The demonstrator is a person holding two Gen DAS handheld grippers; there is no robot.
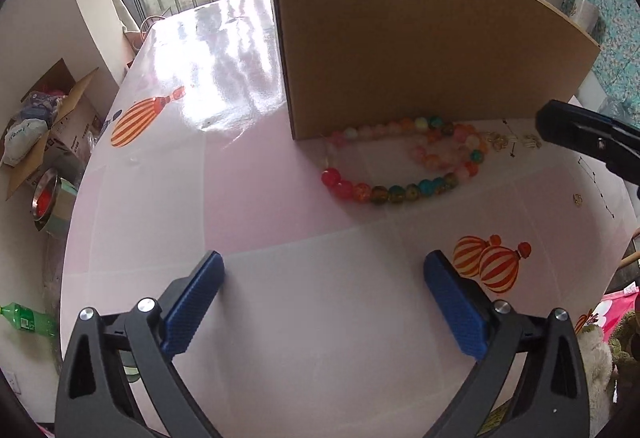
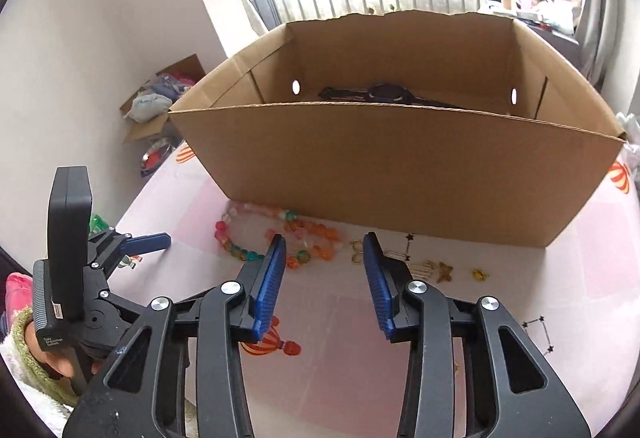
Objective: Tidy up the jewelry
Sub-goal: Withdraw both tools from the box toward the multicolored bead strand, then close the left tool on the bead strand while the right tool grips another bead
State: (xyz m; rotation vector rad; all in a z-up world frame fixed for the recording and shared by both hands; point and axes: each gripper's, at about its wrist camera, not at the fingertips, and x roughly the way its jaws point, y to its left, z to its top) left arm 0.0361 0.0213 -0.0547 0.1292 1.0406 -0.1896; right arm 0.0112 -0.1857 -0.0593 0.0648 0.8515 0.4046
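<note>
On the table [image 2: 560,278] the bead necklace [image 2: 280,238] lies before the box's [image 2: 380,166] near wall, small trinkets [image 2: 444,272] to its right, a watch [image 2: 384,94] inside the box.

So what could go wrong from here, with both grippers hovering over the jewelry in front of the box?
1. The bead necklace lies looped against the cardboard box wall; grabbing one part may drag the rest or let it snag on the rim.
2. The small gold pieces lie flat and look hard to pinch; the right gripper, open just above them, could scatter them.
3. The open left gripper is close by, so the two could collide.
</note>
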